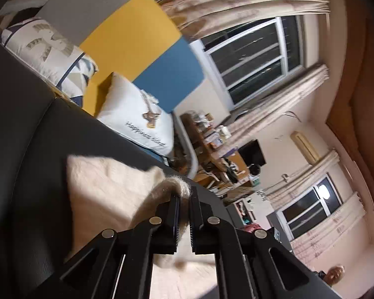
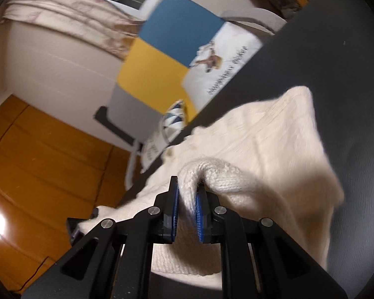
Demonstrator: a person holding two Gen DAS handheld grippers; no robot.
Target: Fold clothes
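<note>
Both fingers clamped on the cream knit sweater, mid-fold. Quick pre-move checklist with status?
1. Left gripper shut on cream knit sweater: ok.
2. Right gripper shut on sweater's thick knit edge: ok.
3. Dark smooth surface bare ahead of the fold: ok.
4. Sweater lying flat, unbunched: not ok, rumpled near the right fingers.
5. White printed pillow off the sweater: ok.
6. Far hem position: cannot tell.

Motion blurs the cream sweater (image 2: 261, 144), whose lower part leaves the frame.
</note>
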